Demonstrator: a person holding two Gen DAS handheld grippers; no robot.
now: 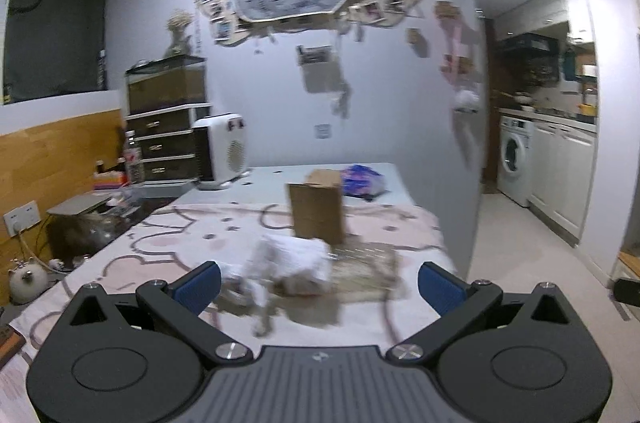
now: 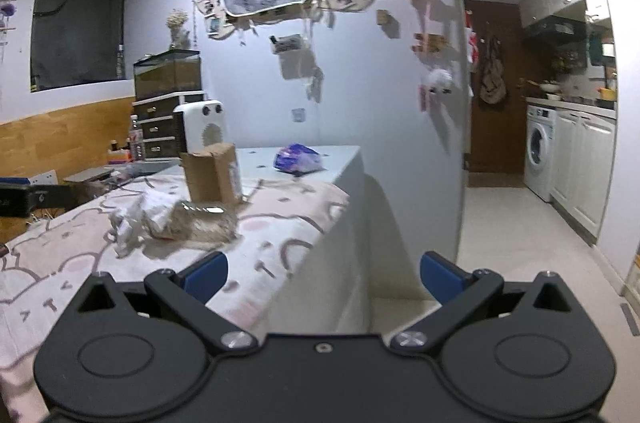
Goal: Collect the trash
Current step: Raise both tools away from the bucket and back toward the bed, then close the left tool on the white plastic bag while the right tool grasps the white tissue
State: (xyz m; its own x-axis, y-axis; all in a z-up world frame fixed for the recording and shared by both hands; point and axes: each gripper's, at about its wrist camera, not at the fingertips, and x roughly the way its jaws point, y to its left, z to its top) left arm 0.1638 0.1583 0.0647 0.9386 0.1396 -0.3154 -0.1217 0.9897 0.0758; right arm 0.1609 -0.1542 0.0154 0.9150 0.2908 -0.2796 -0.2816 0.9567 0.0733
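Left wrist view. Left gripper (image 1: pixel 319 281): blue-padded fingers (image 1: pixel 199 286) spread wide apart, holding nothing, poised above the near part of the table. Table (image 1: pixel 132 255): covered by a pink-and-white cartoon-print cloth. Crumpled white tissue (image 1: pixel 288 257): lying on the cloth between and just beyond the fingertips, blurred. Clear plastic wrapper (image 1: pixel 366 265): flat on the cloth, touching the tissue on its right. Cardboard box (image 1: pixel 318 207): upright, top flaps open, just behind the tissue. Blue-and-purple plastic packet (image 1: pixel 362 179): on the far bare part of the table, behind the box to the right. White fan heater (image 1: pixel 222 151): far left corner of the table.

Right wrist view. Right gripper (image 2: pixel 323 277): fingers wide apart, empty, held off the table's right edge above the floor. Tissue (image 2: pixel 136 217), wrapper (image 2: pixel 204 221) and box (image 2: pixel 212 175): grouped on the cloth, left of the gripper. Packet (image 2: pixel 298 159): farther back. Washing machine (image 2: pixel 538 157): in the kitchen, far right.
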